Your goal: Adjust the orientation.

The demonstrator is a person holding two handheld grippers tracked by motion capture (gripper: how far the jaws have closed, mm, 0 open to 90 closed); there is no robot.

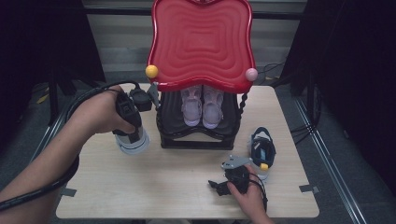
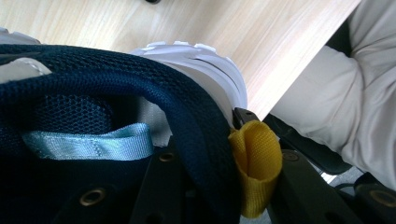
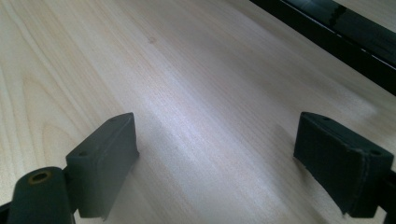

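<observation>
A navy mesh shoe with a white sole (image 1: 134, 142) stands on the table left of the rack. My left gripper (image 1: 130, 134) points down onto it and is shut on its heel collar. In the left gripper view the navy collar (image 2: 196, 121) and a yellow heel tab (image 2: 256, 163) sit between the jaws of the left gripper (image 2: 224, 186), beside a light blue ribbon loop (image 2: 88, 144). The matching shoe (image 1: 262, 149) lies at the right. My right gripper (image 1: 217, 185) is near the front edge, left of that shoe. The right gripper (image 3: 233, 158) stands open over bare wood.
A black shoe rack (image 1: 201, 137) with a wavy red top (image 1: 201, 42) stands at the back centre, holding a pair of pink shoes (image 1: 201, 106). The wooden table (image 1: 163, 186) has open surface in front of the rack. Dark floor surrounds the table.
</observation>
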